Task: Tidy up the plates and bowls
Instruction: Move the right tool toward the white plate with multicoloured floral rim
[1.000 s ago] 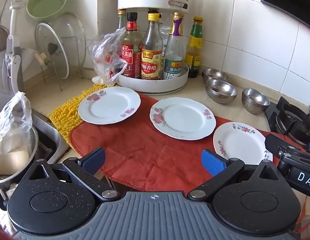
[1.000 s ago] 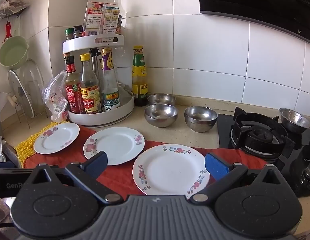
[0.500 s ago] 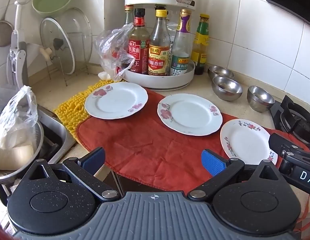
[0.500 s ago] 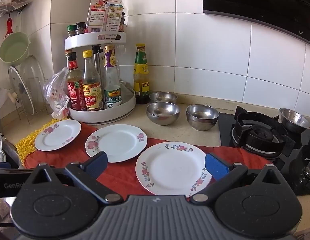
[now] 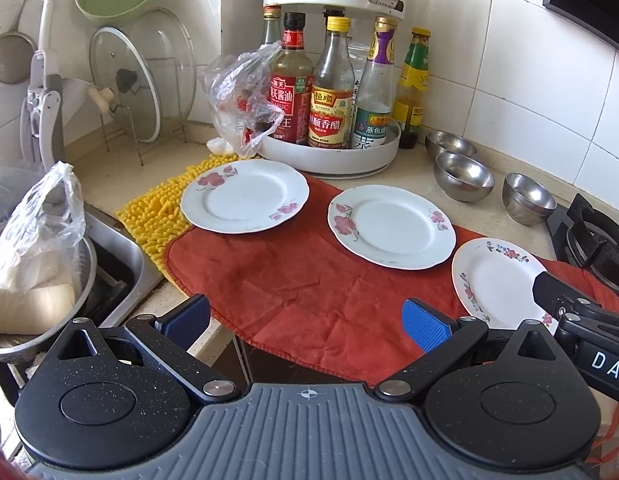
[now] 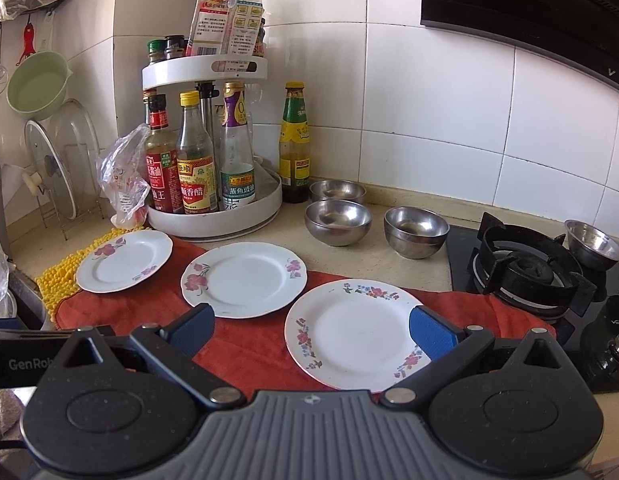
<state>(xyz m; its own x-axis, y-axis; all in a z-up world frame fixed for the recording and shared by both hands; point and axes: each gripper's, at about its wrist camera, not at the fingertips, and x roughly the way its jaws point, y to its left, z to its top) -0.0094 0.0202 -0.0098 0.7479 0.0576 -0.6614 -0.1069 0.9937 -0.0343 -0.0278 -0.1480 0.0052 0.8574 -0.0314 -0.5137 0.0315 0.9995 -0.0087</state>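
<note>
Nothing sorted yet, by the look of it. Left to right on the red cloth mat [image 5: 309,280]: white plate with red flowers [image 5: 244,196], partly over the yellow bobbly mat [image 5: 157,216]; second white red-flowered plate [image 5: 391,227] mid-cloth; third white plate with small multicoloured flowers [image 6: 355,334] nearest the stove. All three lie flat, apart, none stacked.

Behind them on the beige counter, right of the white two-tier bottle carousel [image 6: 213,216], three steel bowls: back one [image 6: 337,191], front one [image 6: 338,222] just ahead of it and maybe touching, hard to tell at this angle, and a third [image 6: 415,231] by the black gas hob [image 6: 529,272]. A fourth small steel bowl [image 6: 593,244] sits on the hob's far side.

Left gripper [image 5: 305,316] hovers over the cloth's near edge, jaws wide apart, empty. Right gripper [image 6: 313,330] also spread wide and empty, with the multicoloured plate between its blue pads [image 6: 431,336], above it rather than on it.

Left to do: stack the three plates, nest all the bowls. Basically everything.
</note>
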